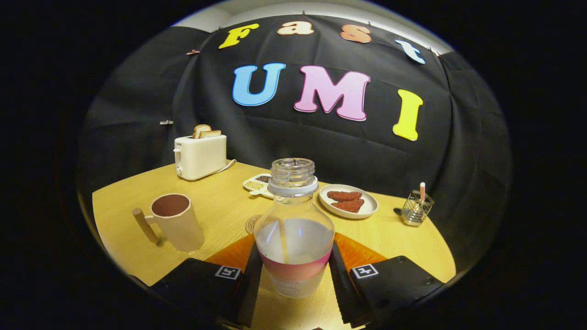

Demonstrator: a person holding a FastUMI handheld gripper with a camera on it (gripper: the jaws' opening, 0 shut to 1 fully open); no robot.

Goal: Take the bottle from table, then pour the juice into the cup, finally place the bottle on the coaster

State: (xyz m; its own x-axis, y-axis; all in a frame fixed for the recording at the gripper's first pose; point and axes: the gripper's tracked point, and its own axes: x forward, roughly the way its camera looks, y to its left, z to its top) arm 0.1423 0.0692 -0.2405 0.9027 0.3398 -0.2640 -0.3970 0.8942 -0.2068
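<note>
- The gripper (294, 275) squeezes the open bottle (294, 229) between both fingers, upright.
- Juice sits inside; the cup (176, 221), ahead to the left, looks not yet filled.
- The coaster (252, 224) waits just behind the bottle.

1. Light falls from above onto the worktop (215, 206), which looks warm and evenly bright.
2. The cup (176, 222) throws a short soft shadow at its base.
3. The bottle (293, 229) shows pale reflections on its clear wall.
4. Fisheye distortion bends the worktop's edges, strongest lower left and right.
5. The centre is sharp; the jaws at the bottom are dim and slightly soft.
</note>
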